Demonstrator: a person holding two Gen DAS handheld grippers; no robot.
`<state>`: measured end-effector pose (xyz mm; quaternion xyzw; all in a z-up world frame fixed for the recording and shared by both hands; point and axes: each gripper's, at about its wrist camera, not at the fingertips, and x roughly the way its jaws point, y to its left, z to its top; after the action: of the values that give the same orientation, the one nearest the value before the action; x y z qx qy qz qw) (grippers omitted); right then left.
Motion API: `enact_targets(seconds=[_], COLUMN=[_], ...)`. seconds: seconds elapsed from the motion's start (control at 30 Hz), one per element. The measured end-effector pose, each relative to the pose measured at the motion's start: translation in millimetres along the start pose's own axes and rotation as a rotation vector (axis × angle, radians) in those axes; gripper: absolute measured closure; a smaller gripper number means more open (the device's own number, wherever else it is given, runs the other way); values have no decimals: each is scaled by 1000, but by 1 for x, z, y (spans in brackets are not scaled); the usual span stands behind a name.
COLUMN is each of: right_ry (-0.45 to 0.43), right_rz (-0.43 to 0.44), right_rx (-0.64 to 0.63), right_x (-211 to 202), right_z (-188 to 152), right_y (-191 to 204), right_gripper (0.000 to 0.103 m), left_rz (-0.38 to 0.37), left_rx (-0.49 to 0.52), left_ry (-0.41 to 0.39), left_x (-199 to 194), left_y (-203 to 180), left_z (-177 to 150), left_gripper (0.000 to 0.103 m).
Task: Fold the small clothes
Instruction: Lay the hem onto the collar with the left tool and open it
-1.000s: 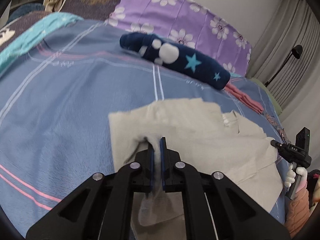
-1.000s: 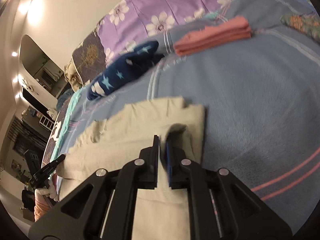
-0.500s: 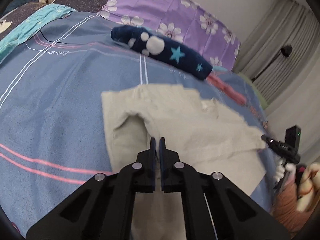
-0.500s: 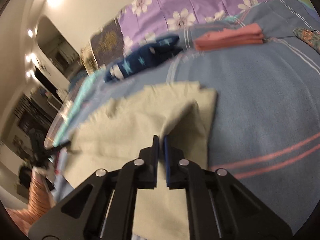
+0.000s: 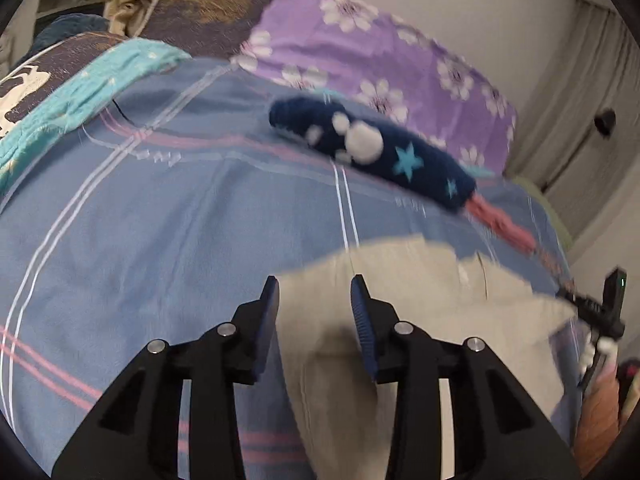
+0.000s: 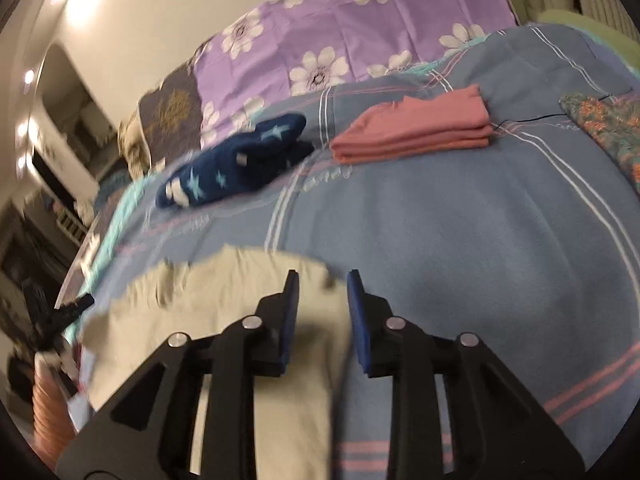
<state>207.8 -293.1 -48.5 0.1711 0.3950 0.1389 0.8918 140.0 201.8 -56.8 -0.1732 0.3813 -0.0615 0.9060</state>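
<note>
jaws of both hand-held grippers, left [image 5: 314, 294] and right [image 6: 322, 290], now parted, beige garment [image 5: 404, 280] released, no longer pinched

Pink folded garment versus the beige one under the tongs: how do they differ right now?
The pink folded garment is a compact, squared stack of layers; the beige cloth garment lies spread wide with ragged, uneven edges. The pink one sits far up the blue striped blanket, near the purple floral pillow; the beige one lies directly under the open right tongs and left tongs. Both rest on the blanket, ungripped.
</note>
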Motion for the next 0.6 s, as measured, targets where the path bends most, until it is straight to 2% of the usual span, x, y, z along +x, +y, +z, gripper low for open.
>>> enact_targets(seconds=[0.07, 0.13, 0.2, 0.23, 0.3, 0.37, 0.47, 0.6], right_ry=[32, 49, 48, 39, 8, 23, 70, 88], right_rz=[41, 112, 195, 201, 154, 107, 137, 163], right_rx=[-8, 6, 30, 23, -64, -149, -116, -109], right_x=[-10, -17, -27, -30, -37, -35, -28, -27], right_z=[-11, -19, -25, -25, -26, -30, -30, -34], right_y=[4, 12, 21, 27, 45, 60, 62, 67], right_gripper=[75, 67, 64, 64, 61, 53, 51, 50], left_rz=[-23, -49, -58, -42, -3, -18, -50, -111], left_rx=[46, 77, 94, 109, 137, 106, 42, 42], left_ry=[47, 63, 81, 88, 106, 130, 144, 135], left_x=[-9, -21, -22, -20, -14, -8, -4, -12], left_y=[-10, -16, -22, -24, -26, -23, -20, -29], left_z=[-17, -33, -42, -45, -50, -50, -47, -50], left_gripper=[62, 51, 48, 48, 48, 48, 48, 48])
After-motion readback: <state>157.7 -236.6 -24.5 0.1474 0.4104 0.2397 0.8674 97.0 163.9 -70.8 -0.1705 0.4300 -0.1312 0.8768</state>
